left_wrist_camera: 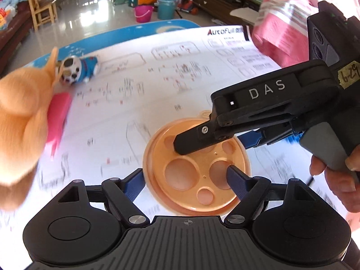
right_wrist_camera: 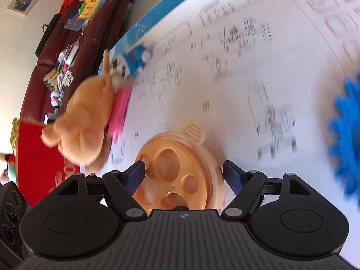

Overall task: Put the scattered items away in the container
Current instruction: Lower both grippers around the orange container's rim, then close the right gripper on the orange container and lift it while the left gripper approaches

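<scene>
An orange round container (left_wrist_camera: 195, 166) with a holed lid sits on the white printed sheet (left_wrist_camera: 157, 85). My left gripper (left_wrist_camera: 186, 180) is open, its fingers either side of the container, one finger (left_wrist_camera: 238, 180) over the lid. My right gripper comes in from the right, one finger (left_wrist_camera: 193, 139) over the lid. In the right wrist view my right gripper (right_wrist_camera: 182, 173) is open and straddles the container (right_wrist_camera: 177, 173). An orange plush (left_wrist_camera: 20, 117) (right_wrist_camera: 85, 121), a pink item (left_wrist_camera: 58, 119) (right_wrist_camera: 120, 110) and a blue-dressed doll (left_wrist_camera: 78, 69) (right_wrist_camera: 135, 60) lie at the left.
A blue spiky object (right_wrist_camera: 346, 135) lies at the right of the sheet. A pink-sleeved arm (left_wrist_camera: 283, 22) is at the upper right. Beyond the table edge are a brown sofa (right_wrist_camera: 74, 56) with clutter, buckets (left_wrist_camera: 166, 6) and a small wooden chair (left_wrist_camera: 42, 11).
</scene>
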The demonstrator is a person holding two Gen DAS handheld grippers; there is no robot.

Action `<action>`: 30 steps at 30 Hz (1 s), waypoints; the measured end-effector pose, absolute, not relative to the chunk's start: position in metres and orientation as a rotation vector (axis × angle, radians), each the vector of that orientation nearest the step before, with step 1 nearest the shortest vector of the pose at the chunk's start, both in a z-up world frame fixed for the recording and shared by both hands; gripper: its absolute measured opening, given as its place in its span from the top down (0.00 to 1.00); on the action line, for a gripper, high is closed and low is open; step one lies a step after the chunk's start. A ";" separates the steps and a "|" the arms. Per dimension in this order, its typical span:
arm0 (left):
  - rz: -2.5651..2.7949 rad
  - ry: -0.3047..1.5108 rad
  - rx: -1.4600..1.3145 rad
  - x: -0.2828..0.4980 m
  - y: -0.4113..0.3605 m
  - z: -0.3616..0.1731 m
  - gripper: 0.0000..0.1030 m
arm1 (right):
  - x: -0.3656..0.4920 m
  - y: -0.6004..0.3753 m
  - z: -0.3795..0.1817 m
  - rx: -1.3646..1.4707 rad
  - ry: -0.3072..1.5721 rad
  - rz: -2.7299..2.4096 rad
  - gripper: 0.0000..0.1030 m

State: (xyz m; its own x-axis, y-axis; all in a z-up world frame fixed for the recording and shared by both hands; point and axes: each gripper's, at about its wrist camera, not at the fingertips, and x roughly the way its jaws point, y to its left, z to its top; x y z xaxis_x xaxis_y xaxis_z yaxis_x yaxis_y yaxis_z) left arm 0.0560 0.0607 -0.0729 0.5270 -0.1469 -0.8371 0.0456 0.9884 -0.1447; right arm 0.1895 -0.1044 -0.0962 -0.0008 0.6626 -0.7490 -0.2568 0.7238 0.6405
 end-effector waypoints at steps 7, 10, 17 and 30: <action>-0.085 0.964 -0.025 0.017 0.051 -0.056 0.10 | 0.165 -0.116 -0.096 0.371 1.385 0.707 0.22; -0.091 0.955 0.016 0.011 0.044 -0.052 0.07 | 0.161 -0.119 -0.097 0.384 1.386 0.688 0.20; -0.123 0.949 0.045 0.018 0.031 -0.050 0.04 | 0.160 -0.119 -0.098 0.409 1.372 0.670 0.19; -0.158 0.975 0.125 0.026 0.019 -0.069 0.00 | 0.158 -0.116 -0.098 0.500 1.409 0.663 0.14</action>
State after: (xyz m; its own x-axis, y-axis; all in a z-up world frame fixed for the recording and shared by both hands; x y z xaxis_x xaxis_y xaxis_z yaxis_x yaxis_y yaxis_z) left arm 0.0264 0.0188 -0.0692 0.5511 -0.0772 -0.8309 0.1894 0.9813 0.0344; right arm 0.1585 -0.1162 -0.0979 0.0351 0.6850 -0.7277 -0.1245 0.7254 0.6769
